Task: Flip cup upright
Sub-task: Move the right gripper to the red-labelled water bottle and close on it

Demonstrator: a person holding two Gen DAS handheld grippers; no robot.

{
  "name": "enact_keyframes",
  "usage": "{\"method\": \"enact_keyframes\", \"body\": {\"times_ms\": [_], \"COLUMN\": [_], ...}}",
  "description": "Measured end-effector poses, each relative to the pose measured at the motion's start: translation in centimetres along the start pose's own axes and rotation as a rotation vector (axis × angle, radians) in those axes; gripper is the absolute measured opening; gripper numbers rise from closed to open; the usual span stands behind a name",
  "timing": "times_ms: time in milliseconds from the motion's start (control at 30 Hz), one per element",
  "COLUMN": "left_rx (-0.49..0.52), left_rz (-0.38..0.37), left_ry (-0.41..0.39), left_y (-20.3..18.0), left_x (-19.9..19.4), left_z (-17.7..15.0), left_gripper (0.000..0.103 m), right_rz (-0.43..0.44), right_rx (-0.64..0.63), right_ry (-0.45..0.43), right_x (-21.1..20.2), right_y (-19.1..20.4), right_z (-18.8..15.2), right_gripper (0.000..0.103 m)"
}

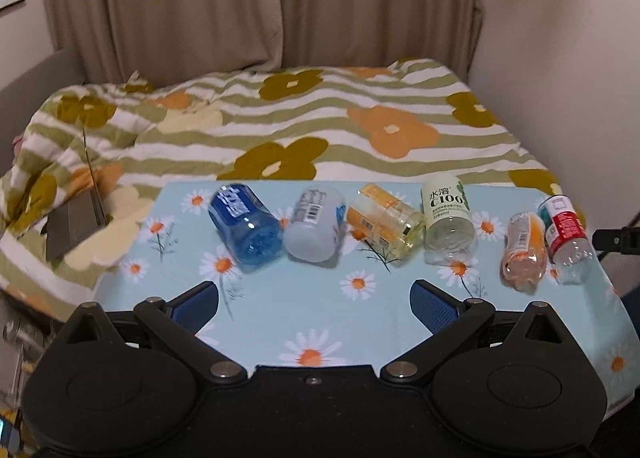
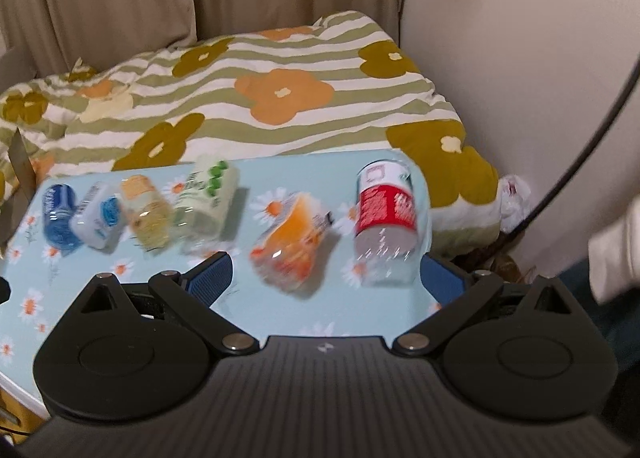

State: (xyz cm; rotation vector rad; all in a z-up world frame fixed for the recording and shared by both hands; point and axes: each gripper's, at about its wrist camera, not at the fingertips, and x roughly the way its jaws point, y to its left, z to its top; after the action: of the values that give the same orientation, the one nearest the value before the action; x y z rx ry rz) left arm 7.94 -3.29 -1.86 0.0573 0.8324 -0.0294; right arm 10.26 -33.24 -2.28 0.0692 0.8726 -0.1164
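Several cut-bottle cups lie on their sides in a row on the daisy-print table. From the left: a blue cup, a grey-white cup, a yellow cup, a pale green "C100" cup, an orange cup and a red-label cup. My left gripper is open and empty, short of the grey-white and yellow cups. My right gripper is open and empty, close in front of the orange cup and the red-label cup. The right wrist view is motion-blurred.
A bed with a striped flower quilt lies behind the table. A grey laptop-like object rests on the quilt at left. Curtains and a wall stand behind. A dark cable runs down at the right.
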Motion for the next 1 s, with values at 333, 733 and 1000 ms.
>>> {"method": "enact_keyframes", "body": {"times_ms": [333,733,1000], "left_rx": [-0.054,-0.078,-0.095], "left_rz": [0.034,0.072,0.079], "left_ry": [0.057,0.118,0.135], "left_y": [-5.1,-8.2,-8.9], "left_x": [3.5,7.1,8.0], "left_z": [0.7,0.4,0.1], "left_gripper": [0.103,0.103,0.103], "right_rz": [0.029,0.063,0.077], "right_rx": [-0.021,-0.073,-0.128], "right_ry": [0.083,0.176,0.215], "right_x": [8.8,15.0,16.1], "right_y": [-4.3,-5.1,-4.6], "right_z": [3.9,4.0,2.6], "right_gripper": [0.103,0.103,0.083]}}
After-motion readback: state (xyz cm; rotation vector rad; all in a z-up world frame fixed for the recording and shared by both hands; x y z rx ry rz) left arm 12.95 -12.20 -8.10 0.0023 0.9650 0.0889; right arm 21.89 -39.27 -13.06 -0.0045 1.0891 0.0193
